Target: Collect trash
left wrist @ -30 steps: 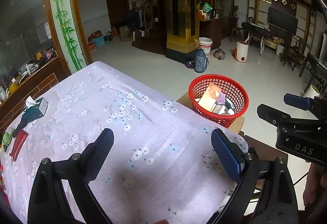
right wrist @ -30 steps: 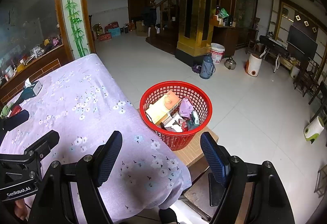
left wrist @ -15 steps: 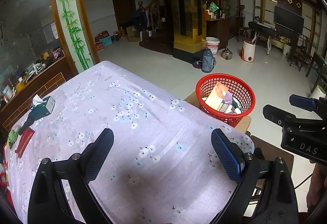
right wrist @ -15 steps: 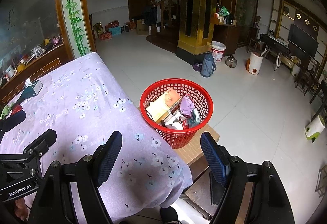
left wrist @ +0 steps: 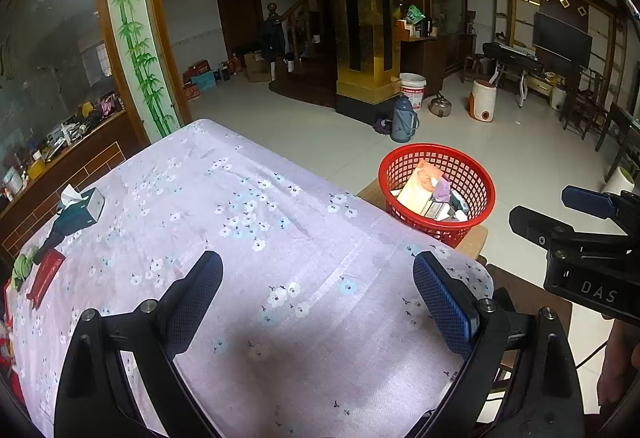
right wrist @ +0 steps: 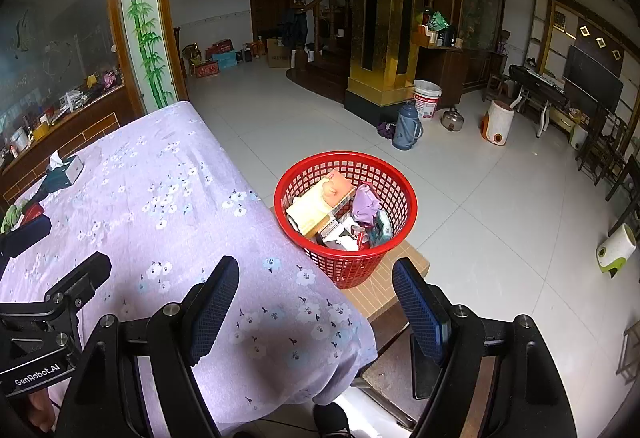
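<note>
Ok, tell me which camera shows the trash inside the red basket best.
The right wrist view: it looks down into the red basket, so the cardboard box and purple wrapper read clearly. The left wrist view shows the basket farther off, its contents small and bunched together.

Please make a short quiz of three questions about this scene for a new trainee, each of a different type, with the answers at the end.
1. True or false: the left gripper holds a piece of trash.
2. Multiple choice: the red basket stands on A) the purple tablecloth, B) a low wooden stand beside the table, C) the bare floor.
3. Short answer: which items lie at the far left end of the tablecloth?

Key
1. False. Both the left gripper and the right gripper are open and empty.
2. B. The wooden stand is beside the table edge.
3. A tissue box, a red packet and something green.
</note>
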`<state>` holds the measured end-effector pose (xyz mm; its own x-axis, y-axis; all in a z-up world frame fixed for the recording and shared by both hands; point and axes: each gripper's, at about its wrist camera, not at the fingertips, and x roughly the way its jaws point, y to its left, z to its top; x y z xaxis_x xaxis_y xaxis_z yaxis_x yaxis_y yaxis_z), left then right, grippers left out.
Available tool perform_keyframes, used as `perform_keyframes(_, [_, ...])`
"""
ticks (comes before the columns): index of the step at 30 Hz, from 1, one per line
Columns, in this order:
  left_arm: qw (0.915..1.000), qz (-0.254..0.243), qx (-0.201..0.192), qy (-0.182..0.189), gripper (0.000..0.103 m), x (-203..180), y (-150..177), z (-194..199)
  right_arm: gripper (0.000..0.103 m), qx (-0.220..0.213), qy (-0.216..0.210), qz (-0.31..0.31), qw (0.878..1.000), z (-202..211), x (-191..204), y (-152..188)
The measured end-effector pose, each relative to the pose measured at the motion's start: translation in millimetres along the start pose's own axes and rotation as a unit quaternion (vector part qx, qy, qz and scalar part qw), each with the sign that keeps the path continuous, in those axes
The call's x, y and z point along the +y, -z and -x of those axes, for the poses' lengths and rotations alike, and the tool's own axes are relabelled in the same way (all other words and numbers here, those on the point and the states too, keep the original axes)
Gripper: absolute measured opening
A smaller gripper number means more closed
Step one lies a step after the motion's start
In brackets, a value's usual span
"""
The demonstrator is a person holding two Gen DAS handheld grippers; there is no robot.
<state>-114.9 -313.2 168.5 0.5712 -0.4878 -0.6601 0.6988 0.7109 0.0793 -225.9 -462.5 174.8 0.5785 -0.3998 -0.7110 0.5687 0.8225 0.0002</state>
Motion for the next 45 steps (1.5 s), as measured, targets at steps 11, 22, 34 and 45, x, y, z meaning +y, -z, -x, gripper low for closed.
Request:
perform_keyframes(11, [1.0000, 0.003, 0.001, -0.002, 0.095, -0.3, 1.9, -0.4, 0.083, 0.001, -0.002, 0.001, 1.000, -1.3, 1.8, 6.1])
perform_keyframes(22, [0.9997, 0.020, 0.007, -0.013, 0.095, 8.6, 13.0, 2.0, 0.083, 0.008, -0.017, 0.021, 1.000, -7.5, 17.1, 4.4])
perform_keyframes(34, [0.9956, 0.085, 0.030, -0.027, 0.095, 40.8, 38.9, 4.9, 0.084, 0.041, -0.051, 0.056, 0.996, -33.8, 46.1, 3.6])
perform_keyframes(45, [0.9375, 0.247, 0.126, -0.210, 0.095, 170.8, 159.7, 21.4, 0.084, 0.113, -0.168, 0.201, 0.959, -88.6, 190.7, 45.9])
